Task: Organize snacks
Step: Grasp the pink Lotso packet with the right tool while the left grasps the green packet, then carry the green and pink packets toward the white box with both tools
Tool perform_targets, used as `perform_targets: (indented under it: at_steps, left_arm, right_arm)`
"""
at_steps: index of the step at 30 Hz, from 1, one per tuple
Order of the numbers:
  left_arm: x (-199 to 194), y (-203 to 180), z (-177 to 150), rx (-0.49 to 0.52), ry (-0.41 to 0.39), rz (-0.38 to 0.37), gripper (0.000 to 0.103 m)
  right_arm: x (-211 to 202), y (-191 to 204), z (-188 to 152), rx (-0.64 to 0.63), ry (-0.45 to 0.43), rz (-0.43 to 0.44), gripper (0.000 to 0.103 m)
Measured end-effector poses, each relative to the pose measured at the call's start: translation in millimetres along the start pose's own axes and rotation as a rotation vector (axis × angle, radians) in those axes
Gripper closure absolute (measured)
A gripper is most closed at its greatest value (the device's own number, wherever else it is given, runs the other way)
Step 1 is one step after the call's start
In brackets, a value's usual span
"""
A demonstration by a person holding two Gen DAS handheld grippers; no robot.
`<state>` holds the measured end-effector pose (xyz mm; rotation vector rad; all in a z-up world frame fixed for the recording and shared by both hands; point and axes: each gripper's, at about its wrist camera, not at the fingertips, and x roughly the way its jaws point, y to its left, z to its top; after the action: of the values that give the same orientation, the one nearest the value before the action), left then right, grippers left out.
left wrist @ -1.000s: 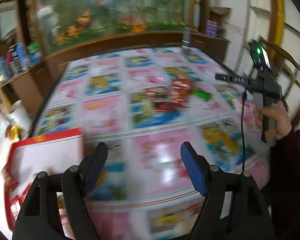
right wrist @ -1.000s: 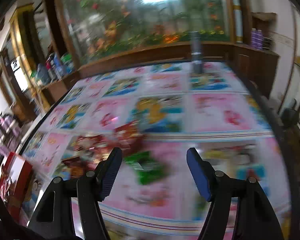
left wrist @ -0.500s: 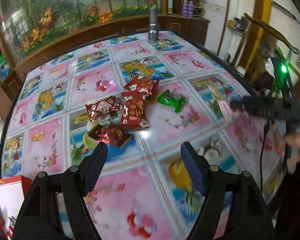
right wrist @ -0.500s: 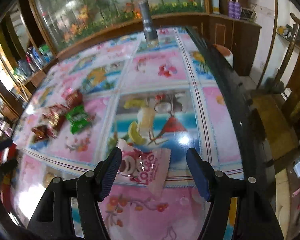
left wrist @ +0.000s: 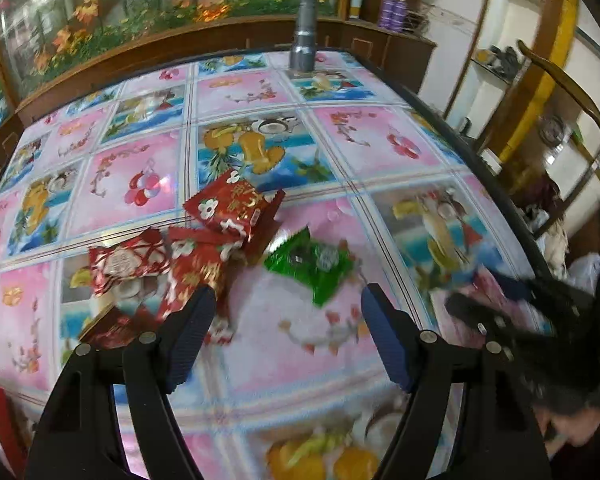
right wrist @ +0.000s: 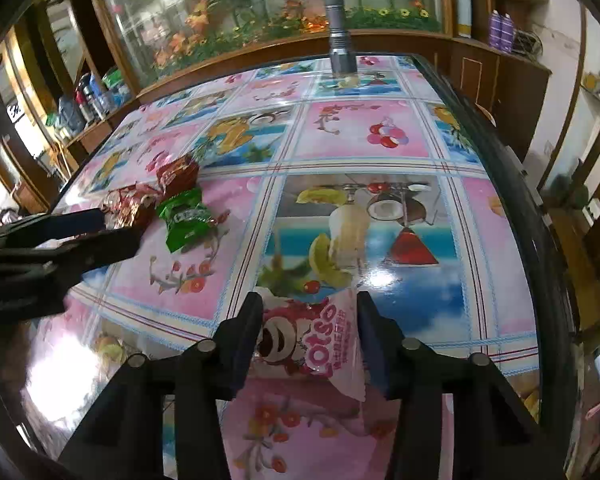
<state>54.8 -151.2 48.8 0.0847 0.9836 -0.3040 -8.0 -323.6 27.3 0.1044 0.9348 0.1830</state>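
My right gripper (right wrist: pixel 309 301) points down at a pink Lotso snack packet (right wrist: pixel 312 344) near the table's front right. Its jaws are closing, and both pads touch the packet's sides. My left gripper (left wrist: pixel 287 292) hangs open just above the table. A green packet (left wrist: pixel 312 264) lies a little beyond its fingertips. Several red packets (left wrist: pixel 232 204) are heaped to the left, and one (left wrist: pixel 196 268) reaches behind the left finger. In the right wrist view the left gripper (right wrist: pixel 112 228) sits beside the green packet (right wrist: pixel 184 216) and the red packets (right wrist: pixel 176 172). The right gripper (left wrist: pixel 500 300) shows blurred at the left wrist view's right edge.
A grey metal cylinder (left wrist: pixel 305 46) stands at the table's far edge. The table (right wrist: pixel 380 136) has a glossy cloth of pink and blue picture squares and a dark rim on the right (right wrist: pixel 520 208). A wooden chair (left wrist: pixel 560 76) and shelves stand beyond it.
The left gripper swung from the red box at the table's left to right over the snack pile. The right gripper came down over the pink packet and narrowed its jaws onto it.
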Motion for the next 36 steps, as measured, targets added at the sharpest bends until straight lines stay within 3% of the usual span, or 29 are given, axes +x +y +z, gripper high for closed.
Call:
perform_targets:
  at_steps: [3, 9, 13, 20, 25, 30, 36]
  left_arm:
    - [14, -2, 7, -0.042, 0.017, -0.014, 0.028]
    - [34, -12, 14, -0.022, 0.008, 0.041, 0.029]
    - [46, -17, 14, 0.004, 0.010, 0.054, 0.039]
    - [45, -21, 12, 0.067, -0.041, 0.045, 0.067]
    - [34, -15, -3, 0.091, -0.044, 0.021, 0.071]
    - [21, 1, -20, 0.054, -0.041, -0.002, 0.072]
    - [-16, 18, -59, 0.060, -0.070, 0.008, 0.072]
  right_arm:
    - [0, -4, 1, 0.023, -0.002, 0.006, 0.058]
    - [0, -6, 1, 0.033, -0.003, 0.011, 0.058]
    - [-1, -9, 1, 0.051, -0.001, 0.024, 0.058]
    - [-2, -11, 1, 0.060, -0.003, 0.029, 0.058]
    - [-3, -10, 0, 0.058, -0.006, 0.026, 0.058]
    - [-2, -8, 0, 0.051, -0.011, 0.028, 0.058]
    - [-2, 0, -2, 0.028, -0.012, 0.064, 0.060]
